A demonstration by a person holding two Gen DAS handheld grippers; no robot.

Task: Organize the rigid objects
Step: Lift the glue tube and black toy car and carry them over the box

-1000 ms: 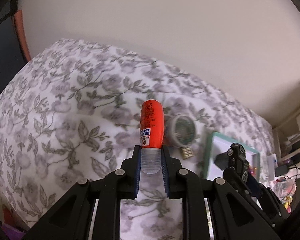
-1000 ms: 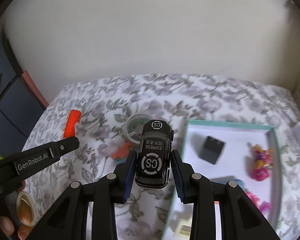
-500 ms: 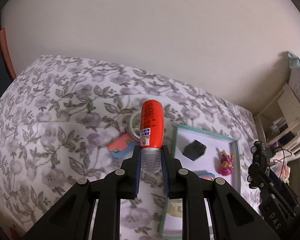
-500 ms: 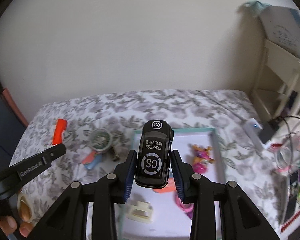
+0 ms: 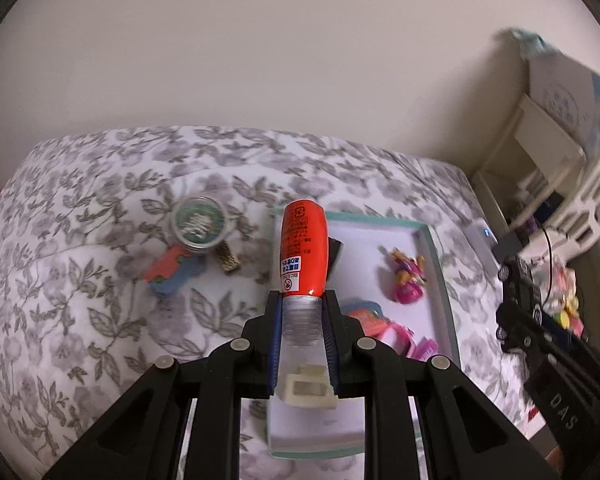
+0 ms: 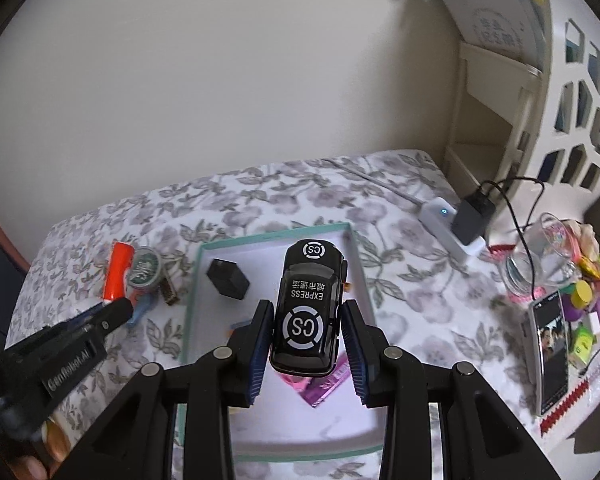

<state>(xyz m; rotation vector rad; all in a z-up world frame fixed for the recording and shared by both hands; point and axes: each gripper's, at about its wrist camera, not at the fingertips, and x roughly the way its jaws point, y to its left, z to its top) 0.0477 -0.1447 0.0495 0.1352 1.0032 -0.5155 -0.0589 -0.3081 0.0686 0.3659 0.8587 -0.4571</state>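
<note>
Orange tube (image 5: 303, 250), clamped at its clear cap by the left gripper (image 5: 302, 344), above the near-left edge of the teal-rimmed tray (image 5: 440, 276) on the floral bedspread (image 5: 80, 280). Black toy car (image 6: 307, 308), grasped by the right gripper (image 6: 306, 354), over the tray's middle. Only the right view shows phone (image 6: 552, 344) and glass (image 6: 536, 256); the left shows a blurred, possibly doll-like figure (image 5: 408, 276).

black cube (image 5: 335, 254) in tray (image 5: 444, 292) mostly hidden behind orange tube (image 5: 302, 254). pink toys (image 5: 400, 338) near tray's right edge partly behind gripper fingers. tube label print too small. round tin (image 5: 198, 222) blurred.
</note>
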